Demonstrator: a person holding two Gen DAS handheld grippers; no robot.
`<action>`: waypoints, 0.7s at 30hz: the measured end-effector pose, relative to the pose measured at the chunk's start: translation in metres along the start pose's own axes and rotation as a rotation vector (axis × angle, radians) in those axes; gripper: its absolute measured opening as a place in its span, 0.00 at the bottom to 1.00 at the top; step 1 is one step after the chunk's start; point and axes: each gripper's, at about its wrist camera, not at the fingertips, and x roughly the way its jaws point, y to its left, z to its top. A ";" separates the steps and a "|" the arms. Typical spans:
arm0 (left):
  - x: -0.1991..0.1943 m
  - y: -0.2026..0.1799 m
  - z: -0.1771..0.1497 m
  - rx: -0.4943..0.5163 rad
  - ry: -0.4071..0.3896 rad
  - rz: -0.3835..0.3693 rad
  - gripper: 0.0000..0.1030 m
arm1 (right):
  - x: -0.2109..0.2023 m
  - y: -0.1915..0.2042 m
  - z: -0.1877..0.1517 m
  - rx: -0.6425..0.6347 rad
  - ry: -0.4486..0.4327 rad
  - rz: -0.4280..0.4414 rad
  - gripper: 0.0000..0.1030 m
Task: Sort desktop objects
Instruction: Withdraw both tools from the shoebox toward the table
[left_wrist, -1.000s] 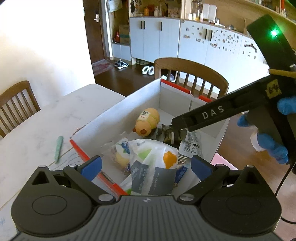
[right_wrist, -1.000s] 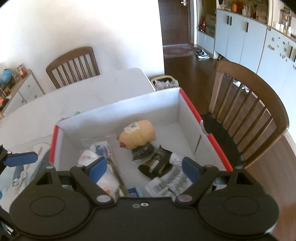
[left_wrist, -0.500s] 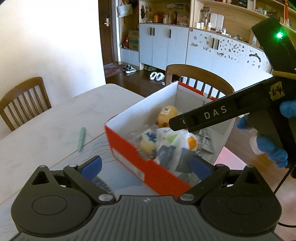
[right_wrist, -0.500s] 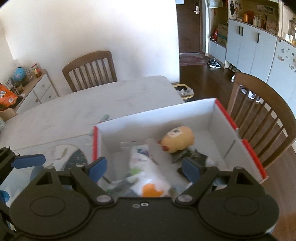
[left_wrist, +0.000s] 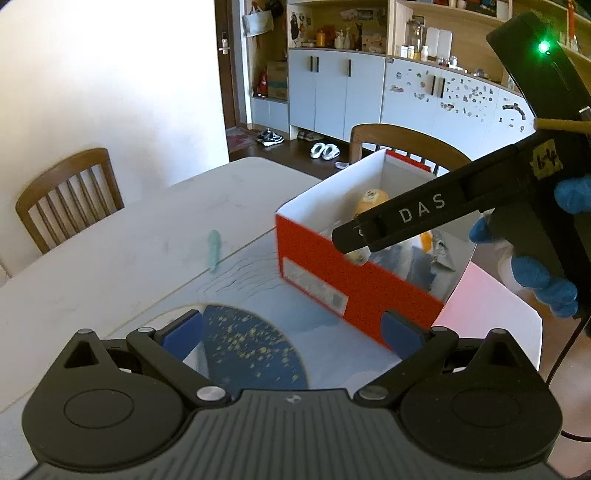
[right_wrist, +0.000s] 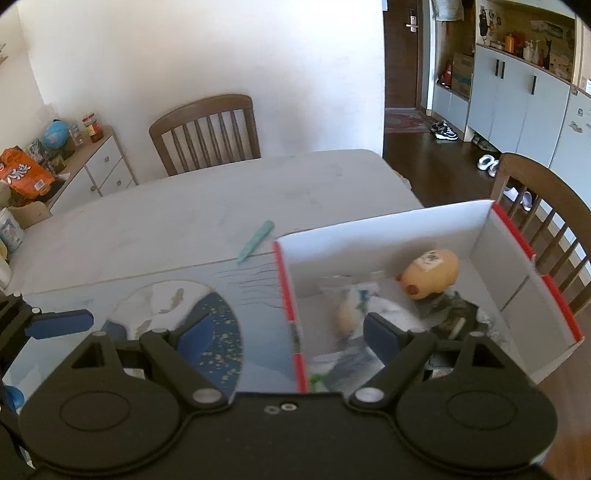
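- Left gripper (left_wrist: 291, 330) hangs over the desk mat (left_wrist: 258, 288), jaws apart, empty.
- Right gripper (right_wrist: 286, 332) spread wide above the red shoebox (right_wrist: 517, 295) edge, nothing held.

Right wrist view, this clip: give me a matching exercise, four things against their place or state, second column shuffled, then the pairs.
Things:
1. green pen
2. yellow plush toy
3. box
4. right gripper

Places or states:
A. lying inside the box
B. jaws apart, nothing between them
C. on the tabletop, outside the box
D. red outside, white inside, at the table's edge by a chair

Pairs: 1-C, 2-A, 3-D, 4-B
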 end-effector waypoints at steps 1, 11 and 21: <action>-0.002 0.005 -0.003 -0.006 0.001 0.000 1.00 | 0.002 0.005 0.000 -0.003 0.002 0.002 0.86; -0.015 0.048 -0.032 -0.087 0.022 0.038 1.00 | 0.020 0.057 0.000 -0.066 0.024 0.026 0.86; -0.023 0.086 -0.070 -0.123 -0.003 0.107 1.00 | 0.048 0.105 0.000 -0.182 0.061 0.084 0.86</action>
